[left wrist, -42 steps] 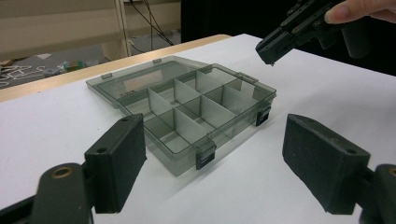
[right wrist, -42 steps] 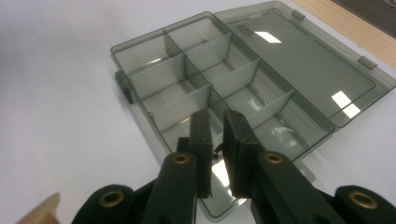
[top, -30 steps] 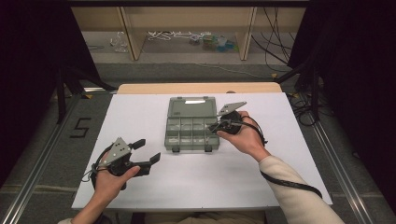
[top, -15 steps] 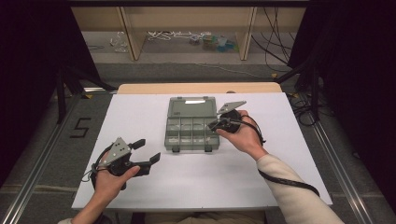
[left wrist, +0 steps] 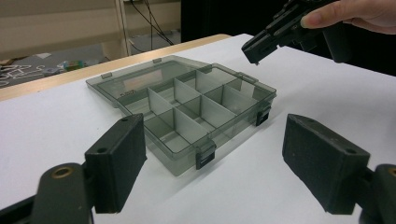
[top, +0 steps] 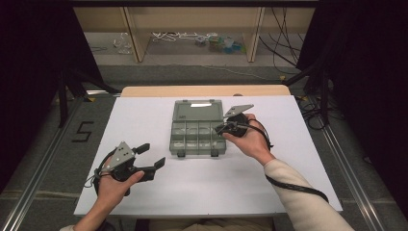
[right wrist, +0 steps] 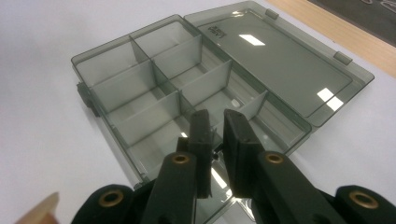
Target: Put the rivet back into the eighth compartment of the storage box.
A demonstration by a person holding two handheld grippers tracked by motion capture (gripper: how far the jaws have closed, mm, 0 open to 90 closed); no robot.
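Note:
A smoky grey clear compartment box [top: 179, 143] lies open at the middle of the white table, its lid [top: 197, 109] folded flat toward the far side. Its several compartments look empty in the right gripper view, where its rim [right wrist: 102, 51] shows too. My right gripper [top: 219, 129] hovers over the box's right-hand compartments, its jaws shut with only a thin slit between the pads [right wrist: 215, 116]. The left gripper view catches that gripper [left wrist: 254, 51] above the box's front wall [left wrist: 180, 161]. My left gripper [top: 153, 155] stands open near the front left of the table, aimed at the box [left wrist: 214, 123], nothing between its jaws.
The white table top [top: 288, 159] has bare room all around the box. A wooden strip [top: 202, 90] borders its far edge. Beyond it stand shelf legs and loose cables on the floor [top: 183, 37]. A metal rail [top: 43, 159] runs along the left.

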